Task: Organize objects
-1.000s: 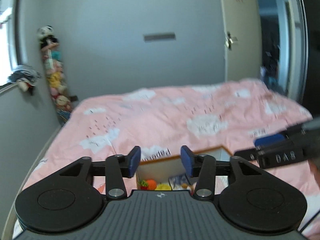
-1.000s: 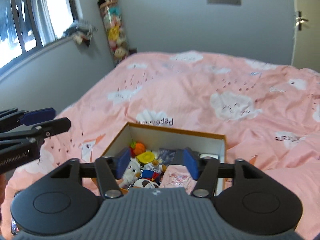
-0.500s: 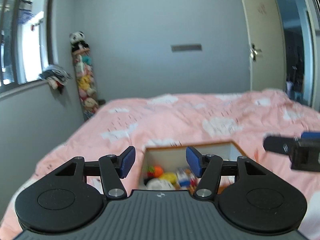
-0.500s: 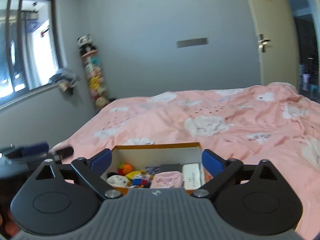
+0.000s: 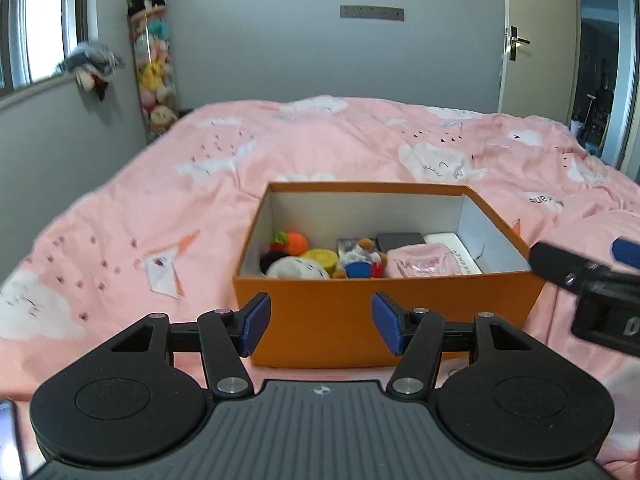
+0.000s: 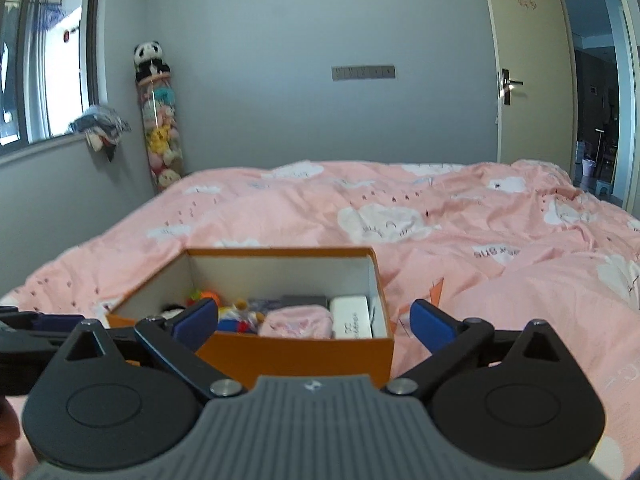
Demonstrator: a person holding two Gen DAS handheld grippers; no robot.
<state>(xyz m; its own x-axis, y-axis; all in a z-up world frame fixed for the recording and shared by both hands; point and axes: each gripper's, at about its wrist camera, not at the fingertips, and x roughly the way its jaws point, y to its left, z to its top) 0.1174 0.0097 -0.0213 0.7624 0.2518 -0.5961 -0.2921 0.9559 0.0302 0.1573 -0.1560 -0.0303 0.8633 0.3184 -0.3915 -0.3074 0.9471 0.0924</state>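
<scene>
An open orange box (image 5: 320, 320) with white inner walls sits on the pink bed; it also shows in the right wrist view (image 6: 296, 350). Inside lie several items: an orange knitted toy (image 5: 296, 243), a white plush (image 5: 294, 268), a yellow object (image 5: 320, 258), a small figure toy (image 5: 360, 260), a pink pouch (image 5: 420, 261), a white case (image 6: 352, 317) and a dark case (image 5: 400, 238). My left gripper (image 5: 320, 323) is open and empty just in front of the box's near wall. My right gripper (image 6: 314, 322) is open wide and empty at the box's near right corner.
The pink cloud-print bedspread (image 5: 360, 148) stretches beyond the box. A tall clear tube of plush toys with a panda on top (image 5: 154, 64) stands in the left corner. A window sill with bundled cloth (image 6: 100, 128) is at left. A door (image 6: 528, 80) stands open at right.
Both grippers pulled back and lowered, so the box's near wall now shows in front. The right gripper's jaws opened wide over the last second.
</scene>
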